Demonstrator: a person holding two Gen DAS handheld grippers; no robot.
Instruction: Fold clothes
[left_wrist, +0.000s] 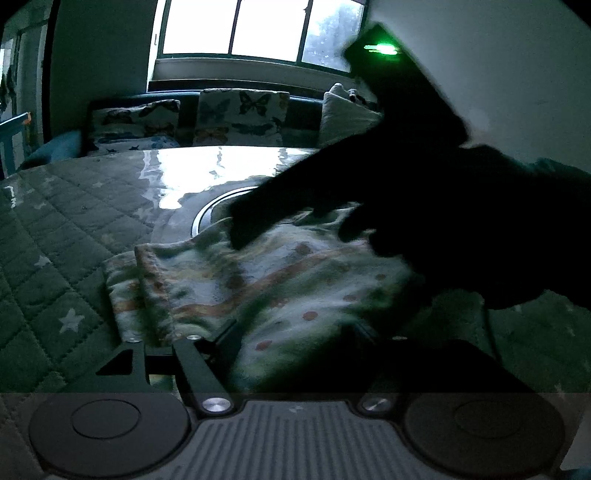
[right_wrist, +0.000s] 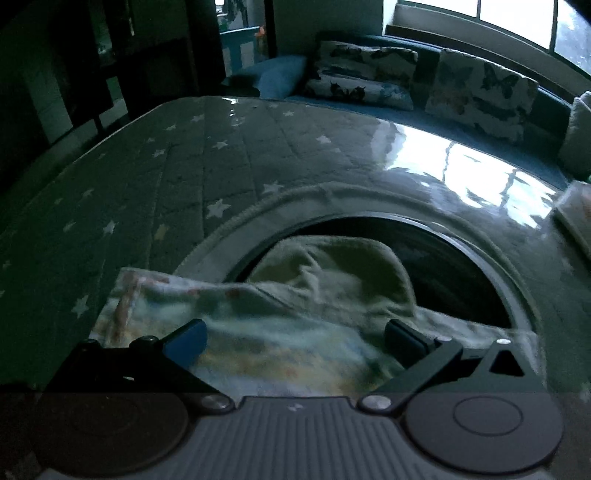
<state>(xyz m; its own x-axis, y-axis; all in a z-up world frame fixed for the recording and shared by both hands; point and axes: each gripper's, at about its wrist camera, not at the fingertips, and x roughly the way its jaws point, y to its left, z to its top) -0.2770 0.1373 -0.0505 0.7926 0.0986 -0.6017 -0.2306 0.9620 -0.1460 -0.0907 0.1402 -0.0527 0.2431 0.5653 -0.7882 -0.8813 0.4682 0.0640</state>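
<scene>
A pale patterned garment (left_wrist: 266, 280) with stripes and dots lies partly folded on the quilted star cloth. My left gripper (left_wrist: 295, 332) is low over its near edge, jaws wide apart. The right gripper (left_wrist: 280, 218) shows in the left wrist view as a dark shape reaching over the garment's far side. In the right wrist view my right gripper (right_wrist: 295, 336) is open, jaws spread, with the garment (right_wrist: 258, 332) lying between and under them. A plain pale flap of it (right_wrist: 332, 273) hangs over a dark round opening.
A quilted grey-green star cloth (left_wrist: 66, 236) covers the table. A glossy part (right_wrist: 461, 173) has a dark round recess (right_wrist: 461, 258) with a metal rim. A bench with butterfly cushions (left_wrist: 240, 118) runs under the window. A flat pale object (right_wrist: 576, 214) lies at the right.
</scene>
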